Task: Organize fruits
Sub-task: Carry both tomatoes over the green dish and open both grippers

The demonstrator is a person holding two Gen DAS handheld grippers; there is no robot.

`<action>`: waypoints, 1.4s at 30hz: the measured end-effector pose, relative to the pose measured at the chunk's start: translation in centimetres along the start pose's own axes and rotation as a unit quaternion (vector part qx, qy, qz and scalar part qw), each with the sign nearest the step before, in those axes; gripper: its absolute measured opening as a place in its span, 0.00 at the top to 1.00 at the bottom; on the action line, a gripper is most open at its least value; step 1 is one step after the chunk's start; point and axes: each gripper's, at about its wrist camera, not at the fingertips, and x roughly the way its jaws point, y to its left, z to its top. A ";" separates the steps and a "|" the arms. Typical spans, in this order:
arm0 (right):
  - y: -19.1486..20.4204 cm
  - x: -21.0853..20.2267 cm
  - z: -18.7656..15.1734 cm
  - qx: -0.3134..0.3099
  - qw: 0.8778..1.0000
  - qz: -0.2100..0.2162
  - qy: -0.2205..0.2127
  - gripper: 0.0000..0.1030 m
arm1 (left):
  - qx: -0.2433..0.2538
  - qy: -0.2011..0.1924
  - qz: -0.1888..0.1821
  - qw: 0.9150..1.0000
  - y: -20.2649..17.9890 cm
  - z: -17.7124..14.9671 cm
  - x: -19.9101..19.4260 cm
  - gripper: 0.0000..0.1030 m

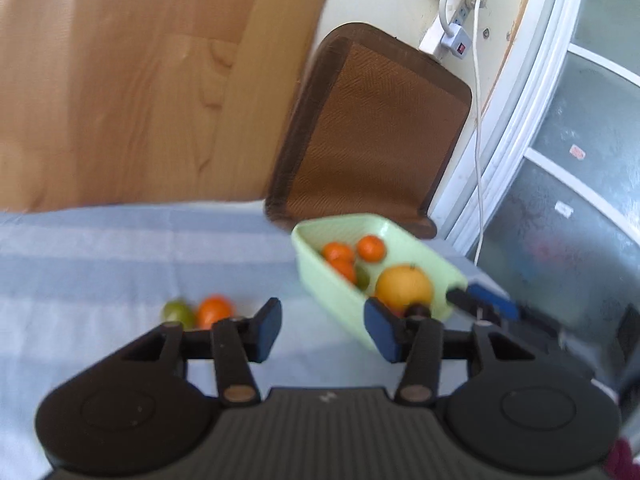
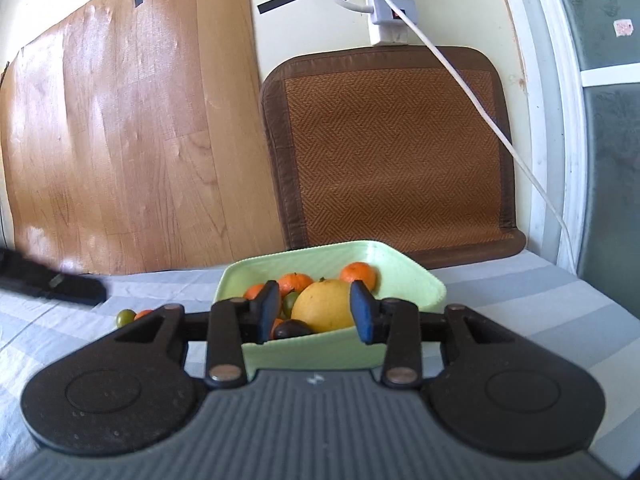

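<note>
A light green tray [image 1: 332, 296] [image 2: 320, 354] stands on the striped cloth. It holds a large yellow orange [image 1: 404, 286] [image 2: 326, 304], several mandarins [image 1: 370, 248] [image 2: 358, 274], a green fruit and a dark fruit [image 2: 292, 328]. Left of the tray, a small green fruit [image 1: 178, 312] [image 2: 125, 317] and a mandarin [image 1: 214, 310] lie side by side on the cloth. My left gripper [image 1: 324, 330] hovers open between those two fruits and the tray, with nothing in it. My right gripper [image 2: 316, 312] is open at the tray's near wall, its pads framing the large orange without touching it.
A brown woven mat [image 2: 392, 140] leans on the wall behind the tray. A wooden panel [image 2: 132, 128] stands to its left. A power strip [image 2: 390, 16] with a white cable [image 2: 480, 108] hangs above. A window frame [image 2: 568, 120] bounds the right side.
</note>
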 end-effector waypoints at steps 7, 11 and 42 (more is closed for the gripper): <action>0.1 0.4 0.0 -0.004 1.000 -0.002 0.009 0.60 | 0.043 0.030 0.014 0.999 -1.8 -6.5 -2.8 0.48; 0.0 0.4 0.0 0.001 1.000 -0.002 0.009 0.59 | 0.100 0.028 0.045 0.994 -3.7 -8.5 -3.2 0.45; 0.2 0.5 -0.2 -0.006 1.000 0.002 0.022 0.59 | 0.081 -0.012 -0.018 0.996 -6.1 2.3 7.0 0.72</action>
